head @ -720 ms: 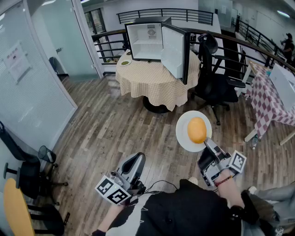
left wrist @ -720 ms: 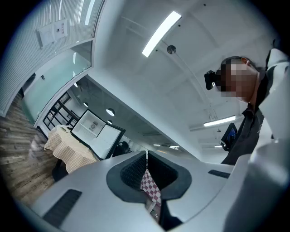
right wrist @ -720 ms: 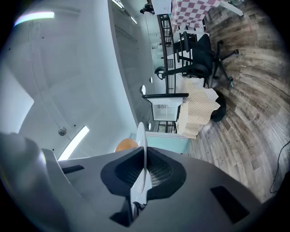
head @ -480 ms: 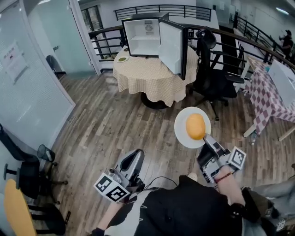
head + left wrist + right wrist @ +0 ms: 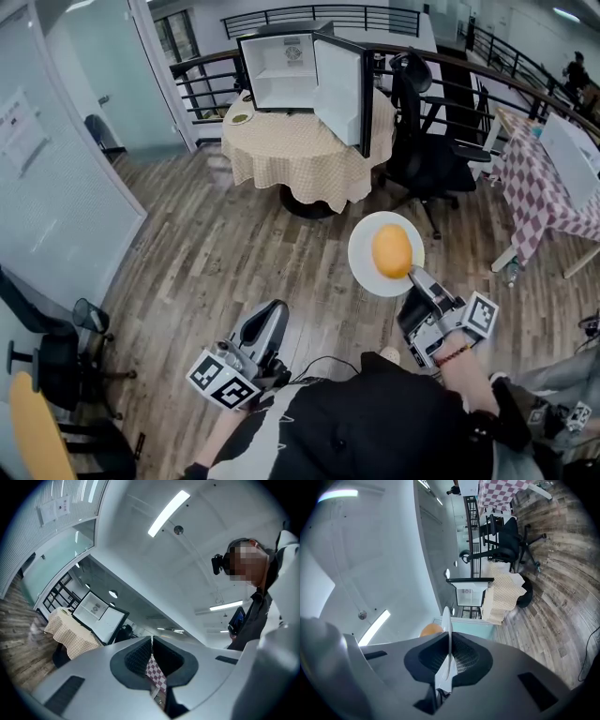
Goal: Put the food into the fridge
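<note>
While the fridge (image 5: 281, 80) stands open, a chair (image 5: 429, 150) sits beside its table (image 5: 300, 157).

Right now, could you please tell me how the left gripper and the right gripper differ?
The right gripper is shut on the rim of a white plate bearing an orange food item; the left gripper is shut on nothing. The right gripper reaches further ahead; the left gripper sits nearer the person's torso. Both carry a marker cube.

A round surface (image 5: 281, 133) under a checked cloth (image 5: 323, 178) is standing at the upper middle of the frame, carrying an open fridge (image 5: 281, 80) and, left of it, a small dish (image 5: 241, 118).
</note>
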A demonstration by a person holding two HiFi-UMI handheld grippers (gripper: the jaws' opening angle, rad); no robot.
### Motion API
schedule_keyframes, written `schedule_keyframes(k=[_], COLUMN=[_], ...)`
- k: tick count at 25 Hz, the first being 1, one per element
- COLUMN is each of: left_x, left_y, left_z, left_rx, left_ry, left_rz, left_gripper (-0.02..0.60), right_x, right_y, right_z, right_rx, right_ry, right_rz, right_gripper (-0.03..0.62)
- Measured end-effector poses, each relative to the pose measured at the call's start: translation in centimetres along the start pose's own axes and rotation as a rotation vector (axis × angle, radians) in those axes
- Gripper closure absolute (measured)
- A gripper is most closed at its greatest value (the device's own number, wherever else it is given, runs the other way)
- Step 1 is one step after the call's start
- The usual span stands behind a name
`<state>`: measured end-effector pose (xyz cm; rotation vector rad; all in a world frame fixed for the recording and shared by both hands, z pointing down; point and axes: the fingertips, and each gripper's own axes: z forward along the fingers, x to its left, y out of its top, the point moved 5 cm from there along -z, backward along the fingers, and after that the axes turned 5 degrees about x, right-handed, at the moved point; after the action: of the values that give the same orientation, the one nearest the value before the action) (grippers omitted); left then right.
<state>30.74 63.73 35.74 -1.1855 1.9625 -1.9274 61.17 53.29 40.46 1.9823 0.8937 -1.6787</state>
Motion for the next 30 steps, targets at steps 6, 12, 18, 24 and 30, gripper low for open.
schedule_keyframes(k=[6,12,18,24,30], left_x=[0.7,2.4,4.5,6.8,10.5], left_y=[0.7,0.9,1.2,1.6,2.2], left_z=[-0.9,-2.7,-3.2,-3.6,-2.4], left_rx=[-0.001,0.003,0.045,0.047,0.054], left_ry=[-0.002,0.005,0.034,0.083,0.111], left_rz=[0.01,-0.003,0.018,0.028,0.012], left_gripper=[0.558,0.558,0.568,0.568,0.568], right_x=[0.0,-1.1,-1.8,-3.3,-4.7], right_y=[-0.7,-1.6,-1.9,-1.1,0.9], right_z=[0.9,1.9,3.6,6.2,11.5], right_rx=[-0.015,-0.053,-0.053,-0.042,-0.041], right_ry=[-0.008,-0.025,-0.073,-0.101,-0.106], right_rz=[0.008,0.011,0.004,0.02,0.043], right_gripper=[0.571,0.571,0.571,0.571,0.571])
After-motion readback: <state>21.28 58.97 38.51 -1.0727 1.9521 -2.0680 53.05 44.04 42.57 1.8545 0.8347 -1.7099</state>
